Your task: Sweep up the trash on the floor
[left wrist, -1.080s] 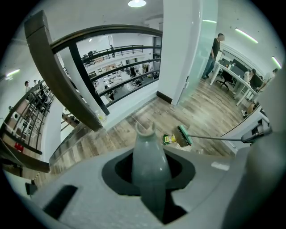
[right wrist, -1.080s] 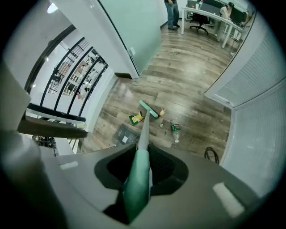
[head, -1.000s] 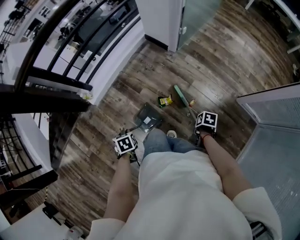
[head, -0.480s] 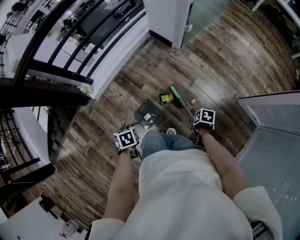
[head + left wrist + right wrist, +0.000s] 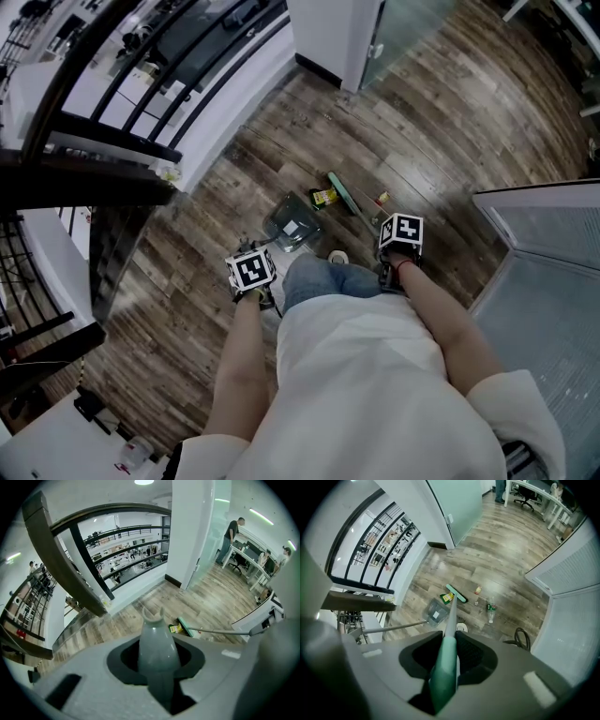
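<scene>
The green-headed broom [image 5: 341,192] has swept left up to the yellow wrapper [image 5: 323,197] near the grey dustpan [image 5: 293,225]; the right tongs [image 5: 450,652] clamp its handle, the left tongs [image 5: 157,667] the dustpan's, forearms angled down.

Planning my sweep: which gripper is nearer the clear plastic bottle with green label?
Right. The bottle lies just right of the right gripper; the left gripper is across the person's legs.

Wood-grain plank floor [image 5: 450,112], smooth plastic dustpan [image 5: 293,225]
</scene>
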Demonstrator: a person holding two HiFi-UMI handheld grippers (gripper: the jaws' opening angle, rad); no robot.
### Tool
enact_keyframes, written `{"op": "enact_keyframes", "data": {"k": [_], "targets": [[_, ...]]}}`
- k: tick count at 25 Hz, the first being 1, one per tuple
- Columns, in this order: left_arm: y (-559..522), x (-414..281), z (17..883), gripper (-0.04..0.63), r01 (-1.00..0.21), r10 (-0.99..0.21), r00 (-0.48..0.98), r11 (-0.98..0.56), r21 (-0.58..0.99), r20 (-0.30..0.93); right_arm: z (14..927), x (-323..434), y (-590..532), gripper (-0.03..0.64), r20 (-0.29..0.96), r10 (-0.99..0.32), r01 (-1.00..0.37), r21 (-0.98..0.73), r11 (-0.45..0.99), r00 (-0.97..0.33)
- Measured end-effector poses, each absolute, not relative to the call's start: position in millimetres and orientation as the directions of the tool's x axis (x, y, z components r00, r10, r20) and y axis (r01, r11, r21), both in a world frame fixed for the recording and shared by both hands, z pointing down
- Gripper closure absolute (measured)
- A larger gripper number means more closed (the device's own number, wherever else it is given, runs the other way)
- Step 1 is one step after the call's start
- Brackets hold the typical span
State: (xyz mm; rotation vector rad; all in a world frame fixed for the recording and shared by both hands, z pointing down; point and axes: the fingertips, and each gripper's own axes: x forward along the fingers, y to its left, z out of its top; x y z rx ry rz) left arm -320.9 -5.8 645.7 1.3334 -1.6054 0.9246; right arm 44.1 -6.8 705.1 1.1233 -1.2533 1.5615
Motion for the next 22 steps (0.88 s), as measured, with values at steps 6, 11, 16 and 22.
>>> {"op": "enact_keyframes", "data": {"k": [6,11,16,22], "targets": [[-3.4,-323.0,647.0,0.503,-0.986,-0.373,-0.086,0.167,-0.024,0.924,703.7,33.5,2.5,0.52,0.954,0.095,-0.952,-0.268,-0.15,-0.284],[-2.7,-323.1,651.4,0.502,-0.986,-0.381,-0.075,0.166,-0.011,0.922,703.0,24.8,10.4,0.52,0.949,0.111,-0.95,-0.278,-0.142,-0.294],[-3.6,-320.9,654.6,0.5,-0.986,-0.383,-0.066,0.165,-0.002,0.921,700.9,15.1,18.9,0.52,0.938,0.136,-0.944,-0.302,-0.136,-0.32],[-4.3,-321.0,651.4,0.5,-0.987,-0.392,-0.073,0.162,-0.01,0.917,700.7,4.9,29.9,0.52,0.932,0.172,-0.948,-0.311,-0.069,-0.318]]}}
